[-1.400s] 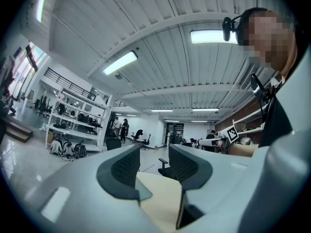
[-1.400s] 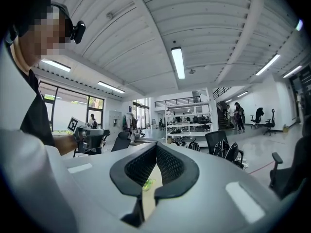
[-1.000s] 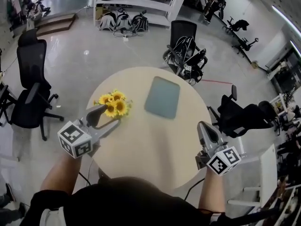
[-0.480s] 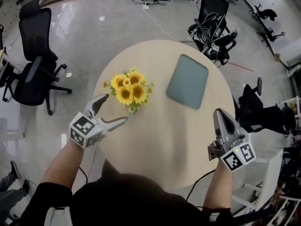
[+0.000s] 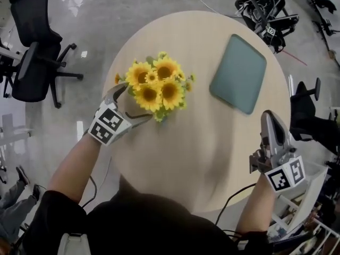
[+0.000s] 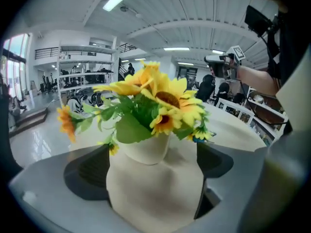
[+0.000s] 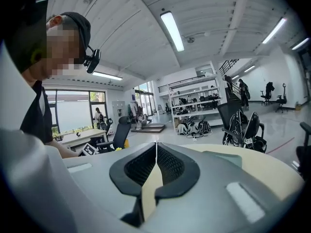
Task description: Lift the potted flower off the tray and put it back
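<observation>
Evidently, the left gripper (image 5: 132, 103) has been lowered since a second ago and brought close to the potted flower (image 5: 156, 86). Its jaws are opening wide, with the white pot (image 6: 146, 147) framed between them but not yet pressed. A grasp is judged to be imminent, with nothing lifted so far. The flower is found on the bare table (image 5: 212, 142), well apart from the grey-green tray (image 5: 238, 73). It is stood upright, its long axis vertical and the blooms turned upward. The right gripper (image 5: 269, 119) is held near the table's edge, its jaws only just starting to part, with nothing between them.
</observation>
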`<action>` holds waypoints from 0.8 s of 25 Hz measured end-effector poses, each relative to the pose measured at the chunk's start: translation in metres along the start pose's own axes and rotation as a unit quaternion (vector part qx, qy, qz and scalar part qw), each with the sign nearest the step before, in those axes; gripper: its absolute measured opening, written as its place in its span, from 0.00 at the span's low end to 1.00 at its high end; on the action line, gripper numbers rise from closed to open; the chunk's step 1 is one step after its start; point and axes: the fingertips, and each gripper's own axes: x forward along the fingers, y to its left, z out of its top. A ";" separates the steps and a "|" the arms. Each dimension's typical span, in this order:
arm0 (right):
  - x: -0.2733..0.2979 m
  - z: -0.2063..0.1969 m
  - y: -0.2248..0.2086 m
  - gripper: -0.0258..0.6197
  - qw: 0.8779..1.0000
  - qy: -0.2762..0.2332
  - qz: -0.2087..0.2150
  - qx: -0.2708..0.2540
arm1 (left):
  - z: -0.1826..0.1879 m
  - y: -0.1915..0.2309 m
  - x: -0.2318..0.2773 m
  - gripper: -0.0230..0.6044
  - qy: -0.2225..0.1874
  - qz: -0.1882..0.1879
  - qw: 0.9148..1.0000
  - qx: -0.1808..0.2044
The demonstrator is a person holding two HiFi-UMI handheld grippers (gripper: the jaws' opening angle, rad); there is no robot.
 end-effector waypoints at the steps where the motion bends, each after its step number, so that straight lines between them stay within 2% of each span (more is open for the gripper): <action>1: 0.004 -0.006 -0.004 0.07 1.000 0.001 -0.001 0.002 | -0.002 0.003 0.008 0.90 0.007 -0.002 1.000 0.010; 6: 0.018 -0.032 -0.017 0.07 1.000 0.008 -0.002 0.012 | 0.002 0.012 0.043 0.91 0.007 -0.014 0.999 0.042; 12: 0.024 -0.054 -0.027 0.07 1.000 0.016 -0.007 0.018 | 0.022 0.003 0.076 0.91 -0.039 -0.044 0.996 0.071; 16: 0.026 -0.056 -0.017 0.07 1.000 0.019 -0.014 0.018 | 0.022 0.003 0.083 0.91 -0.057 -0.043 0.993 0.089; 20: 0.026 -0.058 -0.006 0.07 0.999 0.019 -0.020 0.018 | 0.021 0.006 0.087 0.90 -0.071 -0.047 0.993 0.082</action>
